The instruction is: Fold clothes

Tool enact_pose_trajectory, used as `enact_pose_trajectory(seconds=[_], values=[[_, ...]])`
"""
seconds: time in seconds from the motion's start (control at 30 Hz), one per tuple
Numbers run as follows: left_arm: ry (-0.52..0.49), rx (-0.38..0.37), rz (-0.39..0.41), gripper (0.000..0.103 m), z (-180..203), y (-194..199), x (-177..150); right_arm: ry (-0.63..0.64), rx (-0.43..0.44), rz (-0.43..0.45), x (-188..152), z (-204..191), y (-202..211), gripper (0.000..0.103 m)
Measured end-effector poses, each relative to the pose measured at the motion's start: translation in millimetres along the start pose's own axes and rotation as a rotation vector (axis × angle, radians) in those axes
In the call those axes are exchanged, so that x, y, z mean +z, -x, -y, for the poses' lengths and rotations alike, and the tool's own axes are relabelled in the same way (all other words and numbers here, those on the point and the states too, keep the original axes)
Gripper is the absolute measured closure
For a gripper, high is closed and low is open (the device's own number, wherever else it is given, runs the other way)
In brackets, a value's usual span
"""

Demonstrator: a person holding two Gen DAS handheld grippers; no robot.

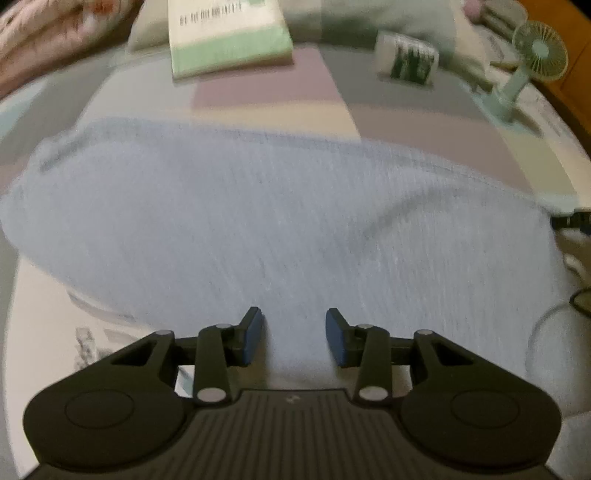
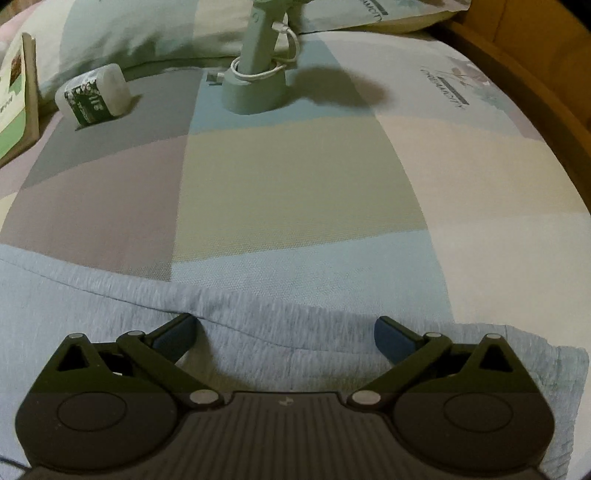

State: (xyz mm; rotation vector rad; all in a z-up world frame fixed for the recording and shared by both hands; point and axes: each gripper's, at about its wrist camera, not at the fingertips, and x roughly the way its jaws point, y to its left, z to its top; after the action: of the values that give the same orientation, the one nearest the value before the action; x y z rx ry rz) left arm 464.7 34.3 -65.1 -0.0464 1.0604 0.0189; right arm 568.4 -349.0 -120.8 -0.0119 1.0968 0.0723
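Two grippers hang over a pale blue garment (image 1: 280,221) spread on a bed. The bedsheet (image 2: 295,184) is a patchwork of grey, mauve, green, cream and light blue blocks.

Left gripper (image 1: 294,338): jaws partly apart, blue pads facing each other over the cloth, nothing between them; no fabric pinched. The left wrist view is blurred. The garment fills the middle of that view, its far edge running side to side across the sheet.

Right gripper (image 2: 285,338): jaws spread wide, nothing held. It sits above the garment's far edge, where a fold line runs between the fingertips. The cloth's corner lies at lower right in this view.

Beyond the garment, well apart from it:
- a small green fan (image 1: 532,62) on a stand, a white cable coiled round its base (image 2: 255,92);
- a small white packet with dark green print (image 2: 94,94), lying to the fan's left;
- a green and white box (image 1: 225,37), further left;
- pillows (image 2: 147,33) along the back.

A wooden bed frame (image 2: 535,74) borders the mattress on the right.
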Motion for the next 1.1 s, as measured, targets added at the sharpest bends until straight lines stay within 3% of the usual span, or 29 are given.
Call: enact_pose_trajectory(seconds=[0.2,0.37,0.53,0.7,0.83,0.9,0.97,1.1], values=[[-0.002,0.044,0.061,0.061,-27.5,-34.0,31.3,0.003,-0.007,0.019,-2.8,-4.0,-1.2,0.0],[-0.033,0.105,0.067,0.058,-50.5,-37.4,17.7,-0.002,-0.006,-0.021,0.4,-7.1,8.9,0.0],[-0.004,0.187,0.111,0.06,-90.9,-37.5,30.9,0.053,0.084,-0.017,-2.5,-35.3,42.3,0.0],[0.002,0.185,0.125,0.06,-108.4,-59.9,61.8,0.118,0.138,-0.03,-6.3,-71.4,60.3,0.0],[0.026,0.266,0.124,0.054,-127.9,-78.4,81.1,0.136,0.195,-0.041,-11.3,-86.7,65.1,0.0],[0.072,0.32,0.122,0.057,-136.5,-78.0,88.5,0.147,0.203,-0.04,-13.2,-89.9,65.3,0.0],[0.09,0.308,0.133,0.06,-135.8,-66.1,86.0,0.145,0.198,-0.041,-15.9,-89.9,65.5,0.0],[-0.01,0.219,0.162,0.057,-101.0,-34.3,59.6,0.115,0.189,-0.05,-20.4,-85.6,67.3,0.0]])
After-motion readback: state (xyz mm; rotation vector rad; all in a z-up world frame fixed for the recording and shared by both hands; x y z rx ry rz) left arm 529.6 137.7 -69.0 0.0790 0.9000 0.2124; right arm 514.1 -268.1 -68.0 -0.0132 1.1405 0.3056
